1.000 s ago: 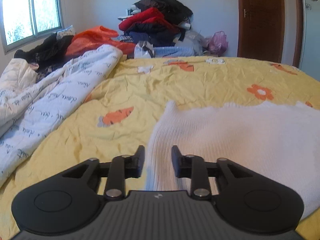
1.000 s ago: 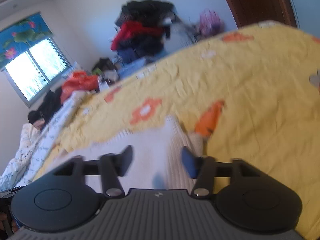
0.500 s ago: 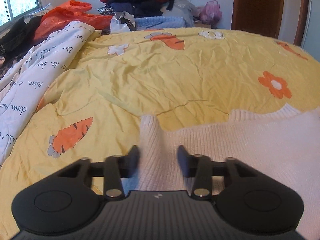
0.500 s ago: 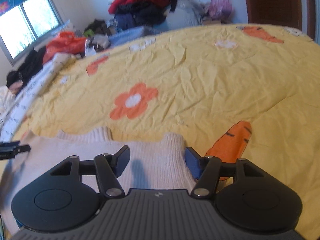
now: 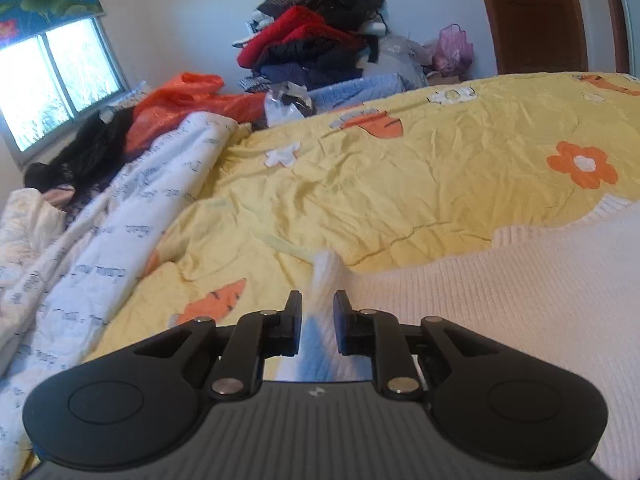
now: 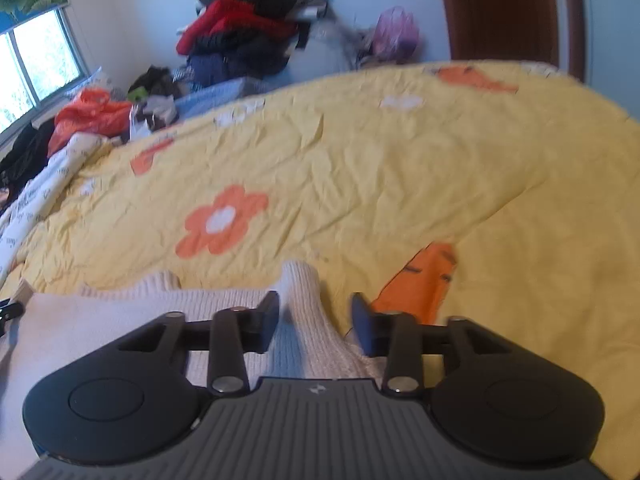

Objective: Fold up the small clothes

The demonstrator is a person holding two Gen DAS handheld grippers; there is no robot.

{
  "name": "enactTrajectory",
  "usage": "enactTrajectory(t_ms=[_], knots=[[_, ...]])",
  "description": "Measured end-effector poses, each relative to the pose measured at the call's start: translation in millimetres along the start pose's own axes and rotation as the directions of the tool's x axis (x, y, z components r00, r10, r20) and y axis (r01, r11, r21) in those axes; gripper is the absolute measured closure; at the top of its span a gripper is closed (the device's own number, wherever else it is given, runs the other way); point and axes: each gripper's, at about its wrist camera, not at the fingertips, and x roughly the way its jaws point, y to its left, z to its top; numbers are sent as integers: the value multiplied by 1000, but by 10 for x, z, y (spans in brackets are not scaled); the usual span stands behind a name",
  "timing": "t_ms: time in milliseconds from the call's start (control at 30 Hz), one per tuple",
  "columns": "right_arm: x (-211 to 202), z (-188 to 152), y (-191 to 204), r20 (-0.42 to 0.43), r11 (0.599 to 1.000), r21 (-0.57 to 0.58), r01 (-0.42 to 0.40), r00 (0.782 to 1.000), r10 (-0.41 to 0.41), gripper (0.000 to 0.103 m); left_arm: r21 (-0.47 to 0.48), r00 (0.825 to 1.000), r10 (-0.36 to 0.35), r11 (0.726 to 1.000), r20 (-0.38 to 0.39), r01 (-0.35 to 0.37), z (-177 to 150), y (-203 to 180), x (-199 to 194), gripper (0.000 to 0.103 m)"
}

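A white ribbed knit garment [image 5: 520,304] lies flat on the yellow bedspread [image 5: 400,184]. My left gripper [image 5: 317,322] has its jaws closed narrowly on the garment's left shoulder strap [image 5: 324,276], which bunches up between the pads. In the right wrist view the same garment [image 6: 120,320] spreads to the left. My right gripper [image 6: 316,322] is open around the right shoulder strap [image 6: 300,288], fingers apart on either side of it.
A white printed quilt [image 5: 100,248] lies bunched along the bed's left side. A pile of clothes [image 5: 316,40] and an orange bag [image 5: 180,96] sit beyond the bed. A brown door [image 5: 532,16] is at the back right.
My left gripper's jaws have closed in on the left strap and the view has tilted up. My right gripper has moved forward over the right strap, still open.
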Motion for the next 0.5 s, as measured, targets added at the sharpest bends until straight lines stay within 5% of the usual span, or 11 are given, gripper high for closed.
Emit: enactTrajectory(t_ms=[133, 300, 400, 500], knots=[[-496, -118, 225, 116, 997, -19, -75, 990, 76, 56, -115, 995, -100, 988, 13, 101, -115, -31, -399, 43], [-217, -281, 541, 60, 990, -139, -14, 998, 23, 57, -48, 991, -127, 991, -49, 125, -258, -463, -252, 44], [-31, -358, 443, 29, 990, -124, 74, 997, -71, 59, -81, 993, -120, 990, -15, 118, -397, -444, -168, 32], [-13, -390, 166, 39, 999, -5, 33, 999, -33, 70, -102, 989, -146, 984, 21, 147, -505, -396, -148, 32]])
